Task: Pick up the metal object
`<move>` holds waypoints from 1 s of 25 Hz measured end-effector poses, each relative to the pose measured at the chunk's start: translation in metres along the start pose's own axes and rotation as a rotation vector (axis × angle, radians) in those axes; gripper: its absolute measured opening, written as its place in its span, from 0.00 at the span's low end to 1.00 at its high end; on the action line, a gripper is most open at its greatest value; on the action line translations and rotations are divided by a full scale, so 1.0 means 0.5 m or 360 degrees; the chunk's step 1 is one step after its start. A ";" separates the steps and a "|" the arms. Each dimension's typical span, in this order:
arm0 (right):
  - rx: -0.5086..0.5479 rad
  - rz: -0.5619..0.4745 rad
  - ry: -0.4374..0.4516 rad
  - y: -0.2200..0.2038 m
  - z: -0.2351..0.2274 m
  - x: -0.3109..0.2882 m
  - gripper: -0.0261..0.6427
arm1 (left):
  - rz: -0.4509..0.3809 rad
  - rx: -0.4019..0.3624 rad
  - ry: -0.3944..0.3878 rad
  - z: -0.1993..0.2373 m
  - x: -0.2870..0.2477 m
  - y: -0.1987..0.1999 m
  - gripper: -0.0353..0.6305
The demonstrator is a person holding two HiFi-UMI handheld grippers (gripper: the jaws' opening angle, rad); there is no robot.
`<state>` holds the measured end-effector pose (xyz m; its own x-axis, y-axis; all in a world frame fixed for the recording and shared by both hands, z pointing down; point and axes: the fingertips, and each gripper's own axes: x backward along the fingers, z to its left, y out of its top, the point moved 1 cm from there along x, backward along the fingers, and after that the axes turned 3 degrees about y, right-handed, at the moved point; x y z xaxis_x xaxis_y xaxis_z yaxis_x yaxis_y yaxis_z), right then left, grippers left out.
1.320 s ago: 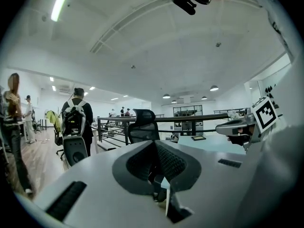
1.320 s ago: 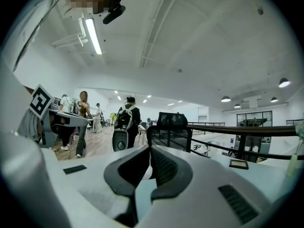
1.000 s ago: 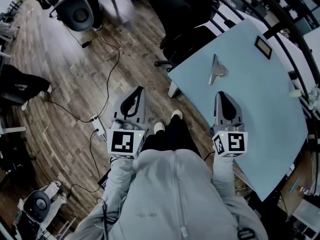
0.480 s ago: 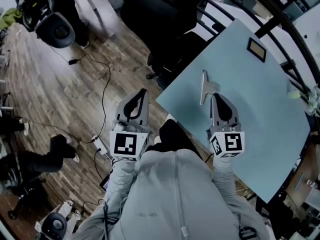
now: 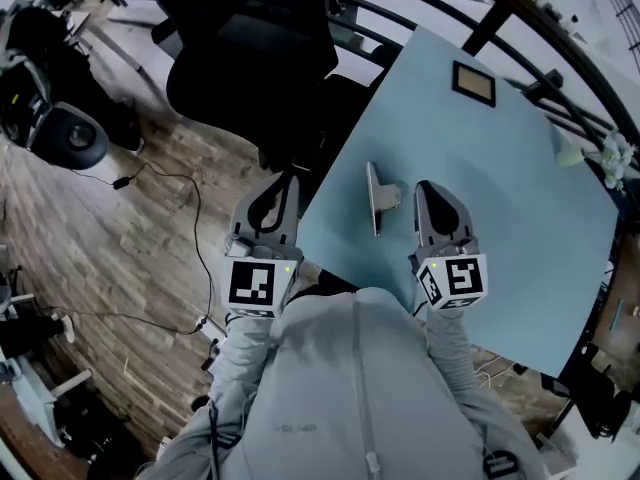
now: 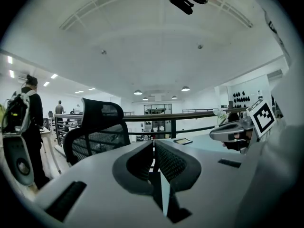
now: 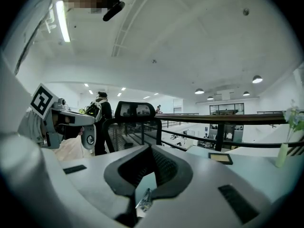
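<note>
As neither holds anything | left gripper (image 5: 288,181) fingers closed | right gripper (image 5: 427,188) fingers closed

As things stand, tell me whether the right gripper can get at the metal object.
Probably yes. The metal object lies just left of the right gripper on the blue table, with nothing between them. Its jaws are shut, so they would need to open first.
</note>
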<state>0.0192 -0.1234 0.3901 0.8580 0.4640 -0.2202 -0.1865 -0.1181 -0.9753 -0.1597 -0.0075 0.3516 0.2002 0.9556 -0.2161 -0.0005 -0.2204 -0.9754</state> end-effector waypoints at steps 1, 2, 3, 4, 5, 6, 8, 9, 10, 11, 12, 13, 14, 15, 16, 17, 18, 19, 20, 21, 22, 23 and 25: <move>-0.0007 0.0002 -0.0019 0.000 -0.012 -0.002 0.08 | -0.0003 -0.0006 -0.0015 -0.003 -0.015 0.005 0.10; -0.0011 0.0005 -0.0037 0.000 -0.024 -0.004 0.08 | -0.0006 -0.0010 -0.0031 -0.007 -0.029 0.010 0.10; -0.0015 0.0009 -0.0053 0.001 -0.034 -0.005 0.08 | -0.0008 -0.0015 -0.0048 -0.011 -0.041 0.014 0.10; -0.0018 0.0011 -0.0070 0.001 -0.043 -0.005 0.08 | -0.0008 -0.0018 -0.0067 -0.015 -0.052 0.018 0.10; -0.0022 0.0011 -0.0087 0.003 -0.050 -0.004 0.08 | -0.0007 -0.0021 -0.0088 -0.019 -0.062 0.021 0.10; -0.0026 0.0010 -0.0106 0.005 -0.056 -0.003 0.08 | -0.0006 -0.0025 -0.0108 -0.023 -0.070 0.024 0.10; -0.0038 0.0005 -0.0145 0.009 -0.066 0.000 0.08 | -0.0007 -0.0034 -0.0151 -0.031 -0.085 0.030 0.10; -0.0043 0.0003 -0.0165 0.012 -0.069 0.004 0.08 | -0.0008 -0.0038 -0.0175 -0.036 -0.091 0.034 0.10; -0.0047 0.0001 -0.0185 0.015 -0.072 0.008 0.08 | -0.0009 -0.0042 -0.0202 -0.040 -0.096 0.038 0.10; -0.0049 -0.0002 -0.0207 0.019 -0.073 0.012 0.08 | -0.0012 -0.0048 -0.0231 -0.045 -0.101 0.043 0.10; -0.0051 -0.0006 -0.0230 0.022 -0.074 0.016 0.08 | -0.0017 -0.0055 -0.0262 -0.048 -0.106 0.047 0.10; -0.0054 -0.0011 -0.0255 0.025 -0.075 0.020 0.08 | -0.0022 -0.0061 -0.0293 -0.051 -0.111 0.050 0.10; -0.0058 -0.0016 -0.0283 0.027 -0.075 0.024 0.08 | -0.0028 -0.0066 -0.0327 -0.054 -0.117 0.052 0.10; -0.0062 -0.0020 -0.0314 0.028 -0.075 0.027 0.08 | -0.0034 -0.0074 -0.0363 -0.056 -0.122 0.054 0.10; -0.0067 -0.0023 -0.0346 0.029 -0.074 0.031 0.08 | -0.0041 -0.0085 -0.0404 -0.058 -0.128 0.056 0.10; -0.0073 -0.0024 -0.0381 0.029 -0.074 0.035 0.08 | -0.0047 -0.0097 -0.0447 -0.061 -0.133 0.058 0.10; -0.0080 -0.0023 -0.0419 0.028 -0.072 0.040 0.08 | -0.0050 -0.0108 -0.0494 -0.066 -0.137 0.060 0.10; -0.0087 -0.0021 -0.0459 0.027 -0.070 0.046 0.08 | -0.0053 -0.0115 -0.0543 -0.071 -0.140 0.062 0.10; -0.0094 -0.0021 -0.0500 0.027 -0.068 0.052 0.08 | -0.0057 -0.0116 -0.0590 -0.076 -0.143 0.064 0.10; -0.0101 -0.0023 -0.0539 0.028 -0.066 0.057 0.08 | -0.0065 -0.0105 -0.0632 -0.081 -0.146 0.067 0.10; -0.0107 -0.0026 -0.0573 0.029 -0.063 0.062 0.08 | -0.0072 -0.0091 -0.0668 -0.084 -0.149 0.070 0.10; -0.0113 -0.0029 -0.0604 0.031 -0.060 0.066 0.08 | -0.0074 -0.0092 -0.0702 -0.087 -0.152 0.071 0.10; -0.0113 -0.0034 -0.0648 0.037 -0.054 0.073 0.08 | -0.0064 -0.0128 -0.0765 -0.091 -0.157 0.071 0.10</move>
<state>0.0598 -0.1325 0.3642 0.5994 0.7747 -0.2016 -0.1250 -0.1581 -0.9795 -0.1307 -0.0992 0.3359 -0.2767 0.9415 -0.1922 0.0773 -0.1775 -0.9811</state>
